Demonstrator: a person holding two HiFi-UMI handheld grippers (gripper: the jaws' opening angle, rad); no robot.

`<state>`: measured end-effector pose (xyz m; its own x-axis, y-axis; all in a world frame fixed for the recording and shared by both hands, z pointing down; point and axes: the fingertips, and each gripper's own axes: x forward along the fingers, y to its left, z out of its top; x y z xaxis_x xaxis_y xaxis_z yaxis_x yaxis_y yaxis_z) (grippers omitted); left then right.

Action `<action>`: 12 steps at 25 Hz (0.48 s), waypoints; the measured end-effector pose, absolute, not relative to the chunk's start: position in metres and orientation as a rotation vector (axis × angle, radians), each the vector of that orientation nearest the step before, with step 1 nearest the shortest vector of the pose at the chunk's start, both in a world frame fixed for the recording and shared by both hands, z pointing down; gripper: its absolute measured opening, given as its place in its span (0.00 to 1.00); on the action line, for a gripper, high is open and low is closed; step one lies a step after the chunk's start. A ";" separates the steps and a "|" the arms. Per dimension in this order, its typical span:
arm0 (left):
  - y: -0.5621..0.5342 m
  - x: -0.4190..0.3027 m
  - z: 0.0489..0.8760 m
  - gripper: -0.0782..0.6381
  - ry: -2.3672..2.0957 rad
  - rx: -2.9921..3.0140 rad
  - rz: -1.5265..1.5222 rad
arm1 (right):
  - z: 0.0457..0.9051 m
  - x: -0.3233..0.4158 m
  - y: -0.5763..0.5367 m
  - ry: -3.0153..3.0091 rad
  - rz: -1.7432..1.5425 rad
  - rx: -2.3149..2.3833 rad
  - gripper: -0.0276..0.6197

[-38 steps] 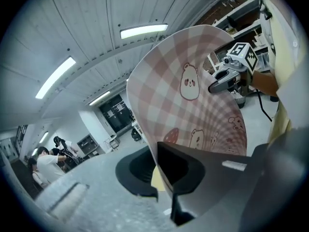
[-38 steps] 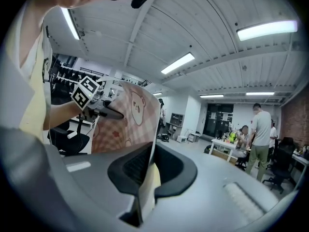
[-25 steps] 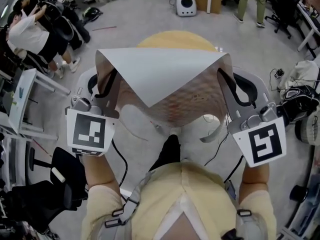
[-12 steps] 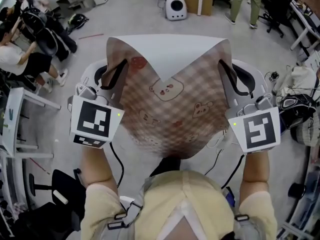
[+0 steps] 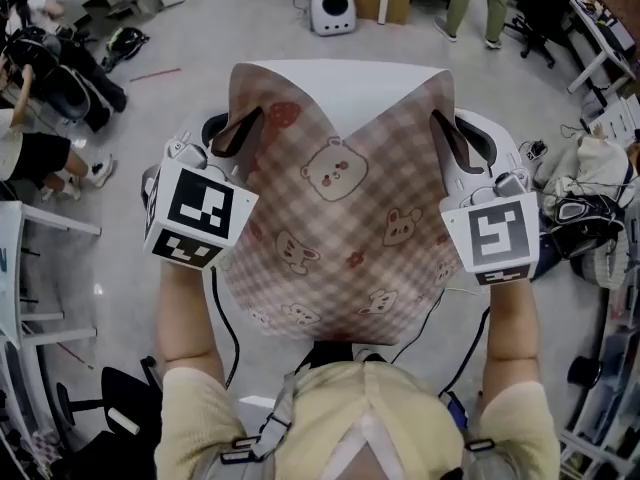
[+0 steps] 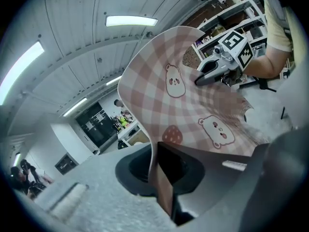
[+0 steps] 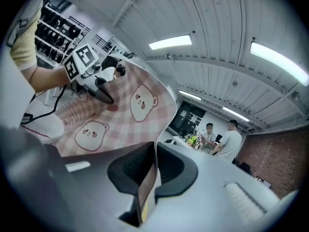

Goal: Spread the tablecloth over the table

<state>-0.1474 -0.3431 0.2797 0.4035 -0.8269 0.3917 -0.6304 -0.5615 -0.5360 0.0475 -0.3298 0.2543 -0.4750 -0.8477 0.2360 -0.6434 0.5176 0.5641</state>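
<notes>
The grey floor (image 5: 150,108) fills most of the head view. Above it, in front of the person, the tablecloth (image 5: 340,218) hangs in the air, stretched between the two grippers. It is a pink checked cloth printed with bears (image 5: 333,168) and a few strawberries (image 5: 285,116). Its plain white underside shows along the far edge, which curls up and over toward the person. The middle of the cloth sags into a shallow trough, and the near edge hangs down just in front of the person's body.

The left forearm (image 5: 187,313) and the right forearm (image 5: 510,338) both reach forward, nearly parallel and well apart, one at each side of the cloth. The left gripper (image 5: 240,128) grips the cloth at its left side near the far corner, and the right gripper (image 5: 440,133) grips it at the right side in the same way. The marker cubes of both grippers face up to the head camera.

In the left gripper view the fingers (image 6: 186,170) are pressed together on the cloth. The thin sheet rises from between them and spreads away toward the other gripper. In the right gripper view the fingers (image 7: 176,170) are likewise clamped on the cloth edge, with the sheet coming up from the narrow line where they meet.
</notes>
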 end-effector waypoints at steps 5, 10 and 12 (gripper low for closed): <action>-0.350 -0.149 0.285 0.13 1.262 -2.380 -0.973 | 0.259 0.048 -0.338 -2.260 -0.481 1.221 0.07; -0.371 -0.139 0.313 0.12 1.245 -2.423 -1.022 | 0.284 0.059 -0.360 -2.239 -0.415 1.203 0.07; -0.382 -0.136 0.323 0.12 1.231 -2.433 -1.046 | 0.296 0.063 -0.373 -2.237 -0.378 1.203 0.07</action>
<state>-0.1358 -0.3825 0.3226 0.3956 -0.7722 0.4972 -0.6152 -0.6247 -0.4809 0.0628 -0.3730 0.2962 -0.4360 -0.8307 0.3462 -0.6707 0.5564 0.4904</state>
